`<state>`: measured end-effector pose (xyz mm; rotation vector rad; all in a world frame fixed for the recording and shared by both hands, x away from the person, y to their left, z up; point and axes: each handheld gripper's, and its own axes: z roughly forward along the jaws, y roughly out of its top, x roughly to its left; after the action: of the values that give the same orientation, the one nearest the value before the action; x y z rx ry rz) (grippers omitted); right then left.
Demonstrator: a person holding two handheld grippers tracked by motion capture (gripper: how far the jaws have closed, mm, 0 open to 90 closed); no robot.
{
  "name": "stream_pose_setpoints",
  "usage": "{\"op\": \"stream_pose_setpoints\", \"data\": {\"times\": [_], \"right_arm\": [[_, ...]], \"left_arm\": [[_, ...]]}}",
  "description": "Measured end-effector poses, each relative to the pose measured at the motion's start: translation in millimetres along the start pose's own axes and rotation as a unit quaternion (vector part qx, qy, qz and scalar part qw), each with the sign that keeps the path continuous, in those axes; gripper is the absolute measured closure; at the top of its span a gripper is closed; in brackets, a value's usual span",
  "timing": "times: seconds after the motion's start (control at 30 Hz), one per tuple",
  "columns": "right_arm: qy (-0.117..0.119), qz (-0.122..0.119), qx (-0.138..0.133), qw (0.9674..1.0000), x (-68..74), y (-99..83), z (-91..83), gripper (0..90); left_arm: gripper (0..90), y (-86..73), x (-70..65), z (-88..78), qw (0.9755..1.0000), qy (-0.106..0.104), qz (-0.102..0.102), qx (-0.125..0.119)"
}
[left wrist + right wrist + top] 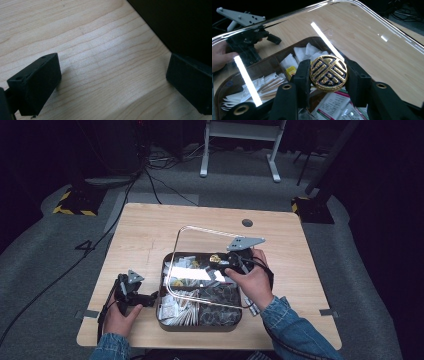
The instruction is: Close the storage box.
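Glossy gold metal knob [328, 73], clear glossy lid [362, 30], matt wooden table [100, 50].

The box's [165, 321] near compartments hold dark contents too small to identify in the high view. In the right gripper view, the clear lid [372, 32] runs past the frame edges, and glare streaks blank 2 strips of packets [269, 83].

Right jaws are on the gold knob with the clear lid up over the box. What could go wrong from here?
1. The right gripper pinches only the edges of the round gold knob; it might slip, dropping the clear lid.
2. The box sits unheld: the left gripper rests open on the table beside it, so tugging the lid might shift the box.
3. Paper packets near the rim could catch under a closing lid.
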<state>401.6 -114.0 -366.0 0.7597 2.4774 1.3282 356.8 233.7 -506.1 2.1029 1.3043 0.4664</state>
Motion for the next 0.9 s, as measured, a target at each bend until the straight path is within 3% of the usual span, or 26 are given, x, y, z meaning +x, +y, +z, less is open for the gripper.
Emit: {"op": "stream_pose_setpoints", "data": {"times": [0.23, 0.9], "right_arm": [[0.006, -0.023, 0.016, 0.9996, 18.1, -8.1, 19.2, 59.2], [0.004, -0.063, 0.047, 0.9969, 37.3, -32.4, 50.0, 59.1]], "left_arm": [[0.2, 0.0, 0.2, 0.0, 1.0, -0.001, -0.001, 0.001], [0.3, 0.1, 0.6, -0.3, 1.0, -0.003, -0.001, 0.002]]}}
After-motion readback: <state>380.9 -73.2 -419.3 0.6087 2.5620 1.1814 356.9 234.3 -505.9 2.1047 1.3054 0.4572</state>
